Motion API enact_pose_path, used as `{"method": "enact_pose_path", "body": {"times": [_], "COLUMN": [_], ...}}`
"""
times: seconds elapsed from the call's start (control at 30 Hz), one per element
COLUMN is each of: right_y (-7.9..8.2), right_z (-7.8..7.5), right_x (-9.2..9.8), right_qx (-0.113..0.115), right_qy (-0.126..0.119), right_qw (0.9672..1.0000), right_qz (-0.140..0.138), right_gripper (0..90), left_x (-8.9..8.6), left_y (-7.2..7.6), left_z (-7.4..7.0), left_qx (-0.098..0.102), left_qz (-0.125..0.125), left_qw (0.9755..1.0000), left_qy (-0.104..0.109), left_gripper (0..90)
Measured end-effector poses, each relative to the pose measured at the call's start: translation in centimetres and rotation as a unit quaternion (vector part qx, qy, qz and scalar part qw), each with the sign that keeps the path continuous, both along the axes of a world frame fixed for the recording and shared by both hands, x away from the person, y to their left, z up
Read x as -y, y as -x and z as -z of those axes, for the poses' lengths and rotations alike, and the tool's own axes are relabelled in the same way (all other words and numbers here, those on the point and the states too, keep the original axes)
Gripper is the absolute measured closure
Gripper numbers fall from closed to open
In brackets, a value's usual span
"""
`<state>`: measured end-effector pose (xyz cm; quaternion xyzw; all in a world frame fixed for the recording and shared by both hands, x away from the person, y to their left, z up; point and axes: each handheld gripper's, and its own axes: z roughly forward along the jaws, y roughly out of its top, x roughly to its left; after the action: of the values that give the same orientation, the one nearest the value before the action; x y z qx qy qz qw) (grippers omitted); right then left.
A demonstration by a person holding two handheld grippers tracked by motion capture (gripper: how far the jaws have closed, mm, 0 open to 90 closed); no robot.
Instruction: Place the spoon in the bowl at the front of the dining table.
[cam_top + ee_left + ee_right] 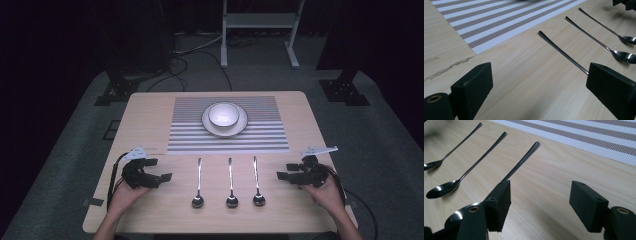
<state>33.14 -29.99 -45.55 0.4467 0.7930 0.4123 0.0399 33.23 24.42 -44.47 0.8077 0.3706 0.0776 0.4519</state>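
Observation:
Three long-handled steel spoons lie side by side on the wooden table (150, 115), bowls towards the person: the left spoon (198, 180), the middle spoon (231, 180) and the right spoon (256, 177). My left gripper (161, 170) rests left of them, open and holding nothing. In the left gripper view, the left gripper (539, 85) faces the left spoon's handle (561, 51). My right gripper (286, 171) sits right of the spoons, also open. In the right gripper view, the right gripper (541, 202) has the right spoon (521, 161) running behind its left jaw.
A striped placemat (190, 130) covers the far half of the table. On it stands a white plate (210, 127) carrying a white bowl (223, 114). Beyond the table are a metal stand (260, 20) and cables on the grey floor.

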Motion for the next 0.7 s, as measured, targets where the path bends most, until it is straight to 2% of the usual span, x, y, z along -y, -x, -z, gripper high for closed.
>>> {"method": "enact_pose_path", "body": {"times": [0.7], "right_y": [0.2], "right_z": [0.2], "right_x": [-0.5], "right_qx": [-0.002], "right_qy": [0.011], "right_qw": [0.9999], "right_qz": [-0.011], "right_gripper": [32.3], "left_x": [2.4], "left_y": [0.6], "left_z": [-0.2], "left_qx": [0.001], "left_qz": [0.033], "left_qw": [0.9993], "left_qy": [-0.016], "left_gripper": [6.0]}}
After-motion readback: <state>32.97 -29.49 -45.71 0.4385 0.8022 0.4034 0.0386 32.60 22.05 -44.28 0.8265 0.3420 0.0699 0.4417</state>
